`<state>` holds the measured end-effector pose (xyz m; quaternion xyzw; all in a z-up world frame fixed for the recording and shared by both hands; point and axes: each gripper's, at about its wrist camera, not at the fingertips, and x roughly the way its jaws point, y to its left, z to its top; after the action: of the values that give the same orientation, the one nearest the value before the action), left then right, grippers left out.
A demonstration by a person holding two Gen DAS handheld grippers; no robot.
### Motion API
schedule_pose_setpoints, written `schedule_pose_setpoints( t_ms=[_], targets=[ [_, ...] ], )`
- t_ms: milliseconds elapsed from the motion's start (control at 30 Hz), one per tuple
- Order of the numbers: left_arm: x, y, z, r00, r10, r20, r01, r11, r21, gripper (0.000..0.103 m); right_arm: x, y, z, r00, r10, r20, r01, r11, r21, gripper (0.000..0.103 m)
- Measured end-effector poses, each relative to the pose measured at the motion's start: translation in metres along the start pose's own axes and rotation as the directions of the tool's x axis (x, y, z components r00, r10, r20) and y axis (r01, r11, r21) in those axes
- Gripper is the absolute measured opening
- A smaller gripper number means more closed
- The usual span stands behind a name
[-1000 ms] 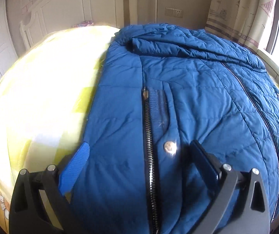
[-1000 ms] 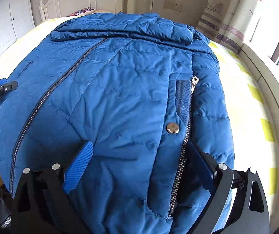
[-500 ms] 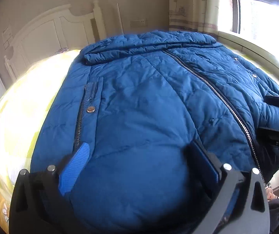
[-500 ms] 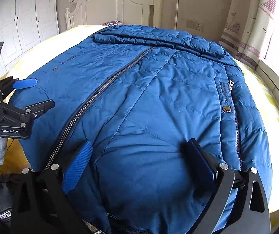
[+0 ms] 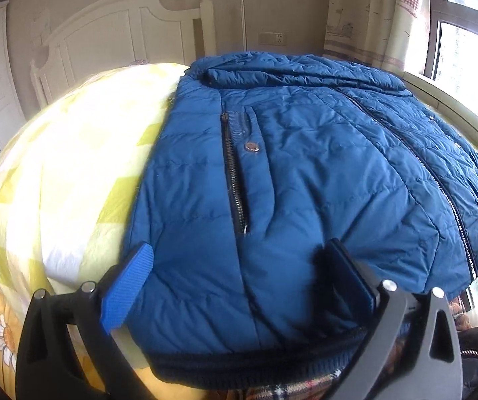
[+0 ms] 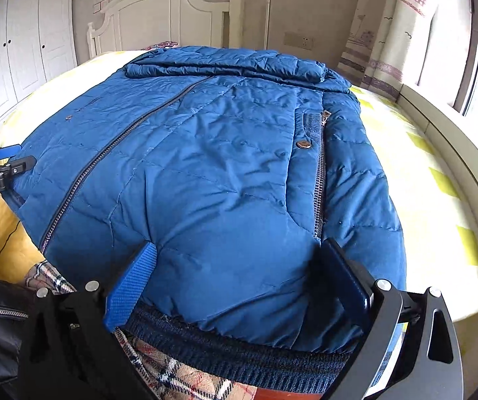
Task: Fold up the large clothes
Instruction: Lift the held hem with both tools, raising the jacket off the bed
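A large blue quilted jacket [image 5: 305, 173] lies front up on the bed, zipped, its collar towards the headboard; it also fills the right wrist view [image 6: 212, 173]. Its dark ribbed hem [image 5: 249, 363] hangs over the bed's near edge, as the right wrist view [image 6: 239, 353] also shows. My left gripper [image 5: 235, 276] is open, its jaws wide apart over the hem's left corner. My right gripper [image 6: 235, 276] is open over the hem's right part. Neither holds cloth. The left gripper also shows at the left edge of the right wrist view [image 6: 2, 163].
The bed has a yellow and white checked cover [image 5: 72, 173] and a white headboard [image 6: 168, 20]. A window sill [image 6: 455, 153] runs along the right side. White wardrobes [image 6: 22, 43] stand at the left. Plaid cloth [image 6: 178, 376] shows below the hem.
Both grippers have drawn back towards the near edge of the bed, so the ribbed hem now shows. The left view has swung back left over the pocket. Both stay open.
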<state>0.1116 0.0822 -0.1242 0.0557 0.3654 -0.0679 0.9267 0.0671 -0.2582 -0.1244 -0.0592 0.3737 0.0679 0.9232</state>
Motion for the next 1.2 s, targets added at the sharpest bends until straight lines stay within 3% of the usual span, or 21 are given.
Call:
schedule_pose_setpoints(
  t_ms=[133, 267, 333, 433, 533, 600, 667, 733, 833, 967, 1000, 1033, 1067, 1200],
  targets=[
    [-0.014, 0.01, -0.004, 1.0, 0.0, -0.006, -0.001, 1.0, -0.02, 0.101, -0.027, -0.021, -0.008, 0.999, -0.03, 0.029, 0.029, 0.999, 0.037, 0.093],
    [-0.033, 0.047, -0.019, 1.0, 0.013, 0.001, -0.013, 0.992, -0.122, 0.101, -0.046, -0.079, -0.039, 0.998, 0.007, 0.059, -0.023, 0.962, 0.271, 0.093],
    [-0.034, 0.069, -0.026, 0.999, -0.036, -0.009, 0.033, 0.978, -0.205, 0.101, -0.046, -0.102, -0.058, 0.992, 0.086, 0.088, -0.114, 0.914, 0.39, 0.092],
    [-0.03, 0.089, -0.034, 0.99, -0.137, -0.012, 0.127, 0.942, -0.311, 0.101, -0.033, -0.119, -0.082, 0.958, 0.233, 0.169, -0.287, 0.811, 0.51, 0.084],
    [-0.023, 0.094, -0.039, 0.962, -0.273, 0.008, 0.254, 0.885, -0.39, 0.1, -0.018, -0.123, -0.099, 0.925, 0.31, 0.222, -0.38, 0.729, 0.569, 0.076],
    [-0.02, 0.091, -0.041, 0.945, -0.325, 0.015, 0.303, 0.861, -0.409, 0.099, -0.017, -0.123, -0.104, 0.897, 0.345, 0.278, -0.443, 0.69, 0.573, 0.064],
    [-0.016, 0.085, -0.043, 0.937, -0.348, 0.005, 0.319, 0.853, -0.412, 0.091, -0.02, -0.119, -0.103, 0.88, 0.358, 0.31, -0.474, 0.688, 0.549, 0.056],
    [-0.013, 0.081, -0.046, 0.925, -0.381, -0.006, 0.344, 0.842, -0.417, 0.083, -0.025, -0.114, -0.098, 0.876, 0.36, 0.321, -0.481, 0.709, 0.516, 0.055],
    [-0.006, 0.081, -0.054, 0.92, -0.392, -0.019, 0.345, 0.831, -0.437, 0.083, -0.024, -0.111, -0.095, 0.872, 0.366, 0.325, -0.487, 0.714, 0.503, 0.055],
    [0.005, 0.088, -0.063, 0.898, -0.44, 0.003, 0.381, 0.773, -0.508, 0.085, -0.018, -0.109, -0.1, 0.861, 0.372, 0.347, -0.506, 0.69, 0.518, 0.054],
    [0.005, 0.089, -0.064, 0.895, -0.446, 0.012, 0.388, 0.764, -0.515, 0.085, -0.021, -0.108, -0.101, 0.858, 0.37, 0.357, -0.511, 0.691, 0.511, 0.052],
    [0.001, 0.089, -0.065, 0.892, -0.452, 0.024, 0.399, 0.759, -0.514, 0.077, -0.024, -0.106, -0.1, 0.859, 0.363, 0.36, -0.506, 0.702, 0.5, 0.05],
    [-0.004, 0.087, -0.063, 0.887, -0.46, 0.043, 0.418, 0.758, -0.501, 0.064, -0.03, -0.105, -0.099, 0.856, 0.359, 0.373, -0.509, 0.714, 0.48, 0.045],
    [-0.034, 0.078, -0.052, 0.912, -0.397, 0.102, 0.4, 0.808, -0.432, 0.054, -0.047, -0.103, -0.082, 0.823, 0.37, 0.432, -0.543, 0.735, 0.406, 0.041]
  ],
)
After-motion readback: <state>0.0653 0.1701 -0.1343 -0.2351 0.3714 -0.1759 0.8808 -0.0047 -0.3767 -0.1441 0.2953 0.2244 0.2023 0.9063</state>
